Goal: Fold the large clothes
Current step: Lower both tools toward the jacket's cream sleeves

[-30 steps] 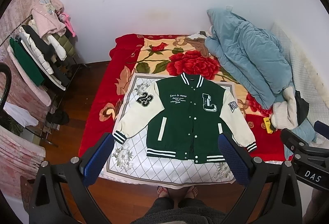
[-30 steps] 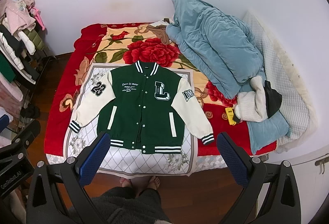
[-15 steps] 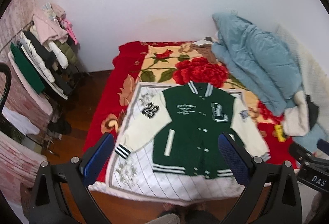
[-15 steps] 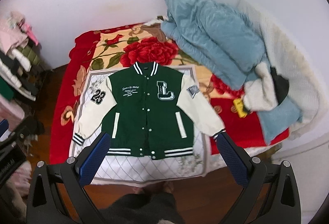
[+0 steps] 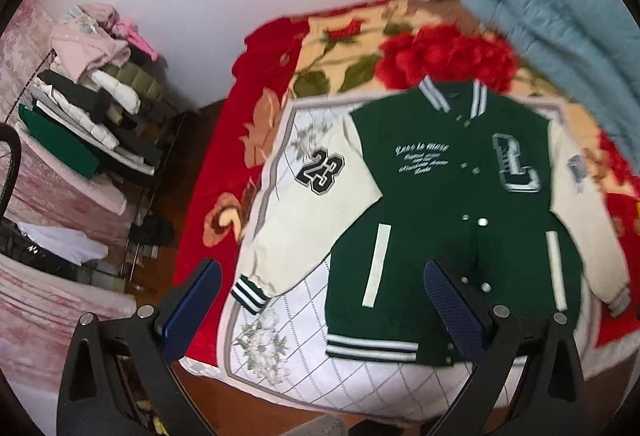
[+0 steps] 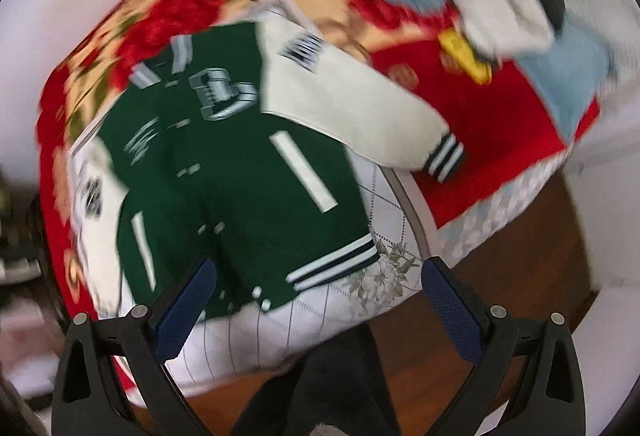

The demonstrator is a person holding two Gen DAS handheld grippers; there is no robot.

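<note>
My left gripper (image 5: 320, 300) and right gripper (image 6: 316, 296) hang over the jacket (image 5: 452, 220) flat on the bed (image 5: 208, 171), fingers spread, holding nothing, so next I grab a sleeve.

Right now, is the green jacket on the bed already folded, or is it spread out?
Spread out. The green jacket lies flat, front side up, on the bed, both cream sleeves angled outward, nothing folded over.

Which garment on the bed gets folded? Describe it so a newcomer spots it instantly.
Find the bed with the red rose blanket; a white quilted mat lies on its near half. Spread flat on that mat is the varsity jacket: green body, cream sleeves, a "23" patch and a big "L", unlike the blue quilt heaped behind.
</note>
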